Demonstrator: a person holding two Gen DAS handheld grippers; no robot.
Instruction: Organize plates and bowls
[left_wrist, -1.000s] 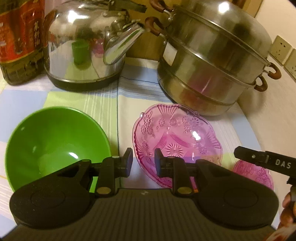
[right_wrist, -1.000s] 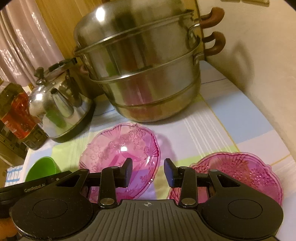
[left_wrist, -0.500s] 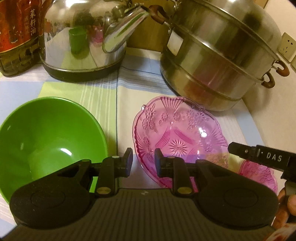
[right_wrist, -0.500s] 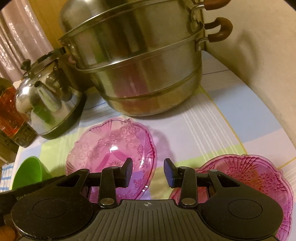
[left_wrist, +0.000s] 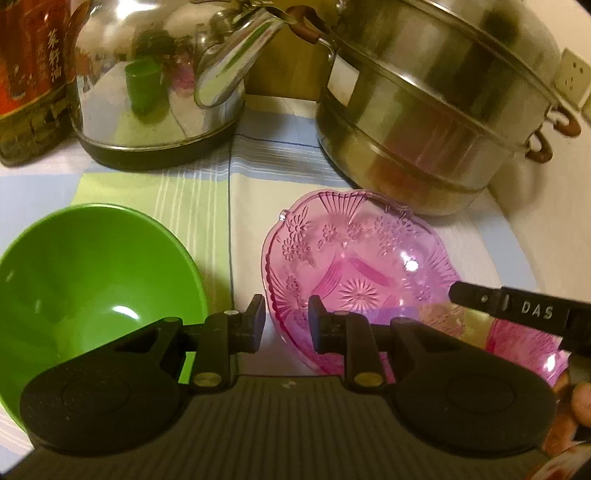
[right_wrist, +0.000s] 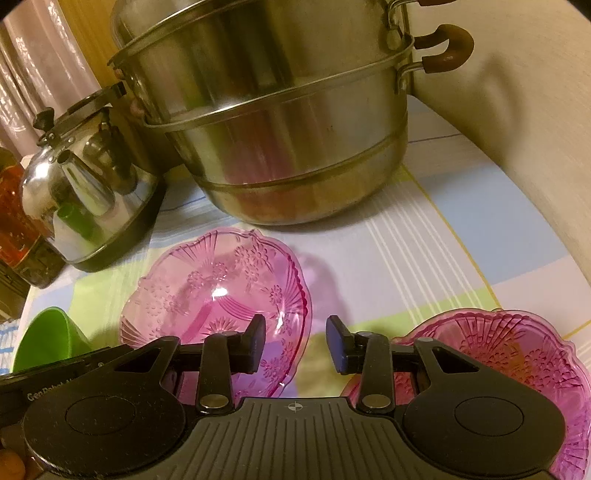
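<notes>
1. Warm, dim indoor light tints both views yellowish.
2. White glare spots sit on the kettle (left_wrist: 155, 74), the steamer pot (right_wrist: 273, 122) and the pink glass dish (right_wrist: 218, 295).
3. Soft shadows fall beside the green bowl (left_wrist: 92, 280).
4. Fisheye bending curves the worktop (right_wrist: 461, 229) edges; the corners go dark.

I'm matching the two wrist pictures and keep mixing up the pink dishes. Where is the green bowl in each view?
Left wrist: the green bowl fills the lower left, behind the left finger.
Right wrist: only a sliver shows at the left edge, left of the nearer pink dish.
Shared landmark: the kettle, behind the bowl in both.
</notes>
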